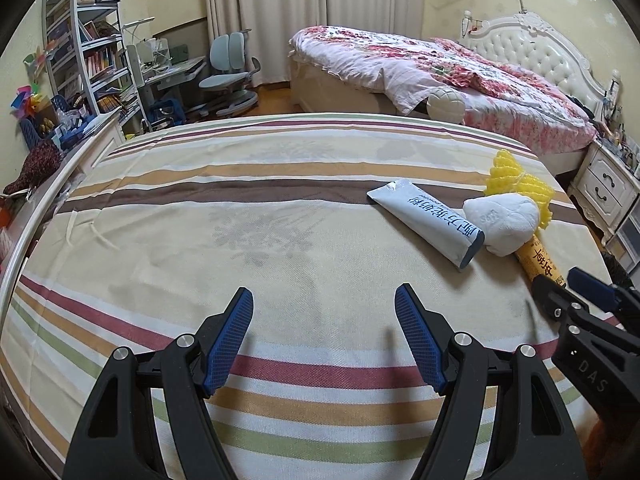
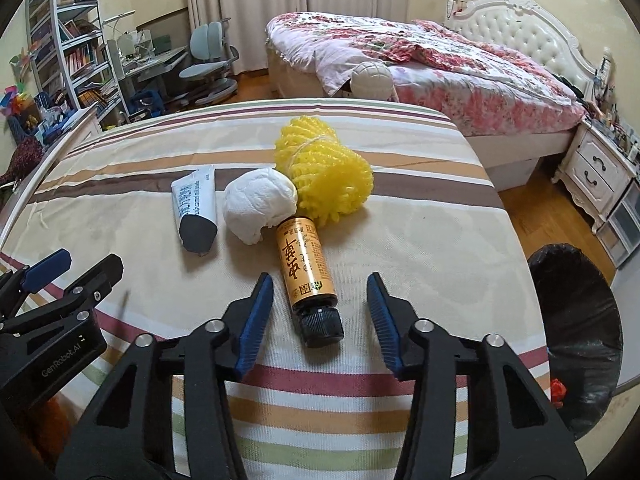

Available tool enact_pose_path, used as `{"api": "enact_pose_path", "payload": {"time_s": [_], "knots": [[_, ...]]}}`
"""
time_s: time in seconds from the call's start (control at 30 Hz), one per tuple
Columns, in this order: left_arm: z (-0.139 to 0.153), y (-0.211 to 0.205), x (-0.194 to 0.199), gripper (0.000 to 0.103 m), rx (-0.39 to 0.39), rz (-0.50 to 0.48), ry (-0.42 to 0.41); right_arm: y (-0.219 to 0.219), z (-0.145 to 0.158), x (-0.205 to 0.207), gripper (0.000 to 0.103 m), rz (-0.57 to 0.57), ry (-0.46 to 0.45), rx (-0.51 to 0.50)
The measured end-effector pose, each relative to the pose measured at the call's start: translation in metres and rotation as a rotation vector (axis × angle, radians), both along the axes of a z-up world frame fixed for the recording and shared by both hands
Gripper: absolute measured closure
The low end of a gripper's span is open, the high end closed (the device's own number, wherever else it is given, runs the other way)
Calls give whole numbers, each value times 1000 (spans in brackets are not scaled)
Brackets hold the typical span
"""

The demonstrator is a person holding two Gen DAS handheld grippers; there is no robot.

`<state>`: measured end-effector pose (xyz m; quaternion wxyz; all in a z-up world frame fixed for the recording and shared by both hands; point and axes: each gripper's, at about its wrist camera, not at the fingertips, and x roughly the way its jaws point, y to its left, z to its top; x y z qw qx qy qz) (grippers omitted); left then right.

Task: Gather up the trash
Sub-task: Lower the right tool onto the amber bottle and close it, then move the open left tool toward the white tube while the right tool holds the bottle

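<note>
Several pieces of trash lie on a striped tablecloth [image 2: 400, 248]: an orange bottle with a black cap [image 2: 307, 265], a crumpled white tissue [image 2: 258, 204], a yellow foam net [image 2: 324, 172] and a grey-white tube [image 2: 196, 208]. My right gripper [image 2: 320, 298] is open, its jaws on either side of the bottle's cap end, not touching. My left gripper [image 1: 324, 312] is open and empty over bare cloth, left of the trash. In the left wrist view the tube [image 1: 428, 220], tissue [image 1: 500, 218], net [image 1: 516, 180] and bottle [image 1: 540, 264] lie at right, with the right gripper [image 1: 560, 292] at the bottle.
A bin with a black liner [image 2: 576, 320] stands on the floor right of the table. A bed [image 2: 440, 68] and nightstand [image 2: 596, 168] are behind. Shelves [image 1: 88, 52], a desk and chair [image 1: 230, 72] are at back left.
</note>
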<state>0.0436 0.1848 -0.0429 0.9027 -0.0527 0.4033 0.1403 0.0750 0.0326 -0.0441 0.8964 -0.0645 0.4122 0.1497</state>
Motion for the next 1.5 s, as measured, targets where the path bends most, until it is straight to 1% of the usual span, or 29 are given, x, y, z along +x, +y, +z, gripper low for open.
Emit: {"api": "enact_pose_path", "payload": {"time_s": [0.03, 0.07, 0.13, 0.4, 0.67, 0.83, 1.1, 1.23, 1.33, 1.37, 1.43, 1.47, 1.5], "knots": [[0, -1, 1, 32, -1, -1, -1, 0, -2, -1, 74, 2, 6, -1], [0, -1, 1, 31, -2, -4, -2, 0, -3, -1, 78, 3, 10, -2], [0, -4, 3, 30, -4, -10, -4, -2, -4, -2, 79, -1, 11, -4], [0, -21, 12, 30, -7, -56, -3, -27, -4, -1, 79, -62, 7, -7], [-1, -40, 25, 30, -1, -91, 1, -59, -5, 15, 79, -139, 11, 7], [-2, -49, 38, 30, 9, -106, 10, -65, -6, 22, 79, -149, 13, 15], [-3, -50, 58, 30, 6, -92, 20, -65, -6, 27, 79, -136, 9, 9], [-5, -43, 65, 30, -14, -69, 33, -64, -7, 30, 79, -132, 9, 12], [-8, -34, 67, 30, -71, -59, 51, -63, -7, 31, 79, -131, 9, 13], [-9, -33, 66, 31, -82, -60, 52, -63, -7, 31, 79, -131, 9, 13], [-10, -31, 63, 43, -91, -63, 53, -63, -7, 31, 79, -132, 9, 12], [-9, -32, 61, 46, -83, -67, 51, -63, -7, 30, 79, -132, 9, 12], [-9, -33, 60, 52, -79, -77, 48, -63, -7, 30, 79, -131, 9, 12]]}}
